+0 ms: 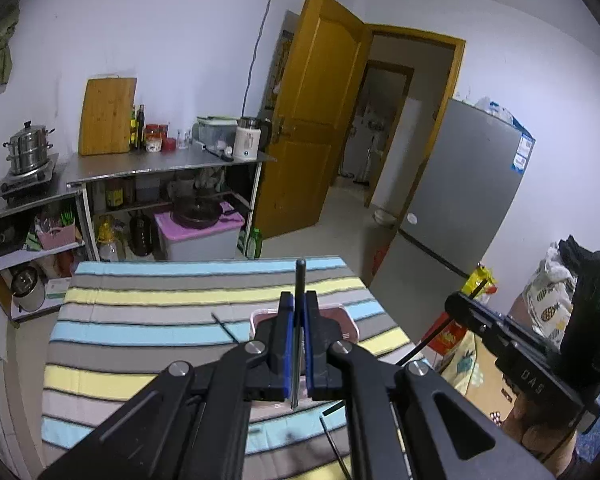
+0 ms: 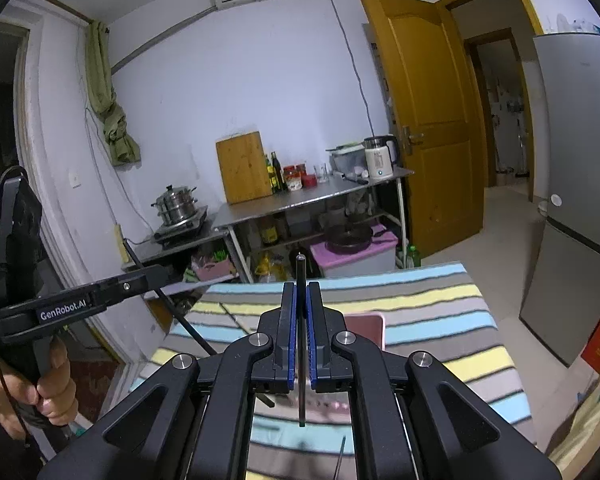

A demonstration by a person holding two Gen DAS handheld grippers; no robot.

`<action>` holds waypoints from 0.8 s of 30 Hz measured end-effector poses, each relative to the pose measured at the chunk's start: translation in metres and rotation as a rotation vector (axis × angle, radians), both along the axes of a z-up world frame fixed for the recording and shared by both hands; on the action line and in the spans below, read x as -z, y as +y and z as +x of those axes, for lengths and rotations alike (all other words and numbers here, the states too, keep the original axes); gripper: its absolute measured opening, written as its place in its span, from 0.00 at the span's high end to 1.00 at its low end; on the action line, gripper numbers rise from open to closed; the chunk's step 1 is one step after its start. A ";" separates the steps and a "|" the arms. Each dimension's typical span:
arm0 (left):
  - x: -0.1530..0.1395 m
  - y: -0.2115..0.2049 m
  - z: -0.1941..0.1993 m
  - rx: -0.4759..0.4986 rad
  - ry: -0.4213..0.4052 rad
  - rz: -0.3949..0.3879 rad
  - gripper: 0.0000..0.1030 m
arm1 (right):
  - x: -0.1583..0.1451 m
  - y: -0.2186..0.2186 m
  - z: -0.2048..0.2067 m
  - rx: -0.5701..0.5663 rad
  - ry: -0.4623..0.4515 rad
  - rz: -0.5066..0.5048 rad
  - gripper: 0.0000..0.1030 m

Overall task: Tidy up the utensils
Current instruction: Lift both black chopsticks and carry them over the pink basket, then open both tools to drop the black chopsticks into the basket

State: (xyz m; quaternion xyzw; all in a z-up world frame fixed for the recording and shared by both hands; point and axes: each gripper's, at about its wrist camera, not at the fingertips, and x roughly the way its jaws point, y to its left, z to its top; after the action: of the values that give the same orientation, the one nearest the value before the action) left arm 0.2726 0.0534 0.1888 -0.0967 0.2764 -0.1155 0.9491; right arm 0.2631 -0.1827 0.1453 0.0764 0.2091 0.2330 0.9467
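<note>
Above the striped bench [image 1: 148, 328], both tools hang in the air, each clenched on one dark chopstick. The left hand-held gripper [image 1: 296, 340] pinches its chopstick [image 1: 300, 280] upright between the blue pads, the tip poking out toward twelve o'clock and the lower end dangling below the jaws. The right hand-held gripper [image 2: 301, 336] grips a second chopstick [image 2: 300, 276] the same way; in the left wrist view that stick slants out of it at a steep angle.

A pink lidless box [image 1: 348, 320] sits on the cloth just beyond the left tool, at about one o'clock, and looks like the likely destination. Two more thin sticks lie loose on the stripes, one [image 1: 226, 326] at ten o'clock and one [image 1: 332, 440] near six o'clock.

Risks, as I judge them: each stick is held at a narrow point on a smooth round shaft, so it could pivot or slide out during a swing. With both tools close together, the long ends could knock each other. A stick let go while slanted could bounce off the box rim onto the cloth.
</note>
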 end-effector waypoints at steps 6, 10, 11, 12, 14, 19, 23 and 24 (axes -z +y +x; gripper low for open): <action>-0.003 0.005 0.019 -0.007 -0.028 -0.013 0.95 | -0.005 0.003 0.017 0.013 -0.034 0.029 0.96; 0.004 0.009 0.031 -0.006 -0.025 -0.020 0.95 | -0.007 0.004 0.033 0.029 -0.046 0.052 0.96; 0.007 0.010 0.034 -0.007 -0.023 -0.023 0.95 | -0.006 0.005 0.035 0.032 -0.048 0.054 0.96; 0.010 0.010 0.036 -0.009 -0.019 -0.028 0.95 | -0.005 0.005 0.039 0.034 -0.049 0.057 0.96; 0.017 0.010 0.042 -0.006 -0.014 -0.035 0.95 | -0.001 0.009 0.046 0.035 -0.044 0.057 0.96; 0.038 0.008 0.053 0.003 0.016 -0.040 0.95 | 0.017 0.017 0.058 0.039 -0.015 0.028 0.96; 0.056 0.004 0.056 0.005 0.039 -0.034 0.95 | 0.037 0.020 0.064 0.033 0.021 0.009 0.96; 0.060 0.003 0.057 0.006 0.045 -0.034 0.95 | 0.042 0.021 0.066 0.033 0.032 0.005 0.96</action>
State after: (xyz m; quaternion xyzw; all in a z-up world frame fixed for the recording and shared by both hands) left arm 0.3291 0.0566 0.1289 -0.1146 0.2962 -0.1207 0.9405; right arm 0.3290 -0.1616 0.1033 0.0861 0.2224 0.2167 0.9467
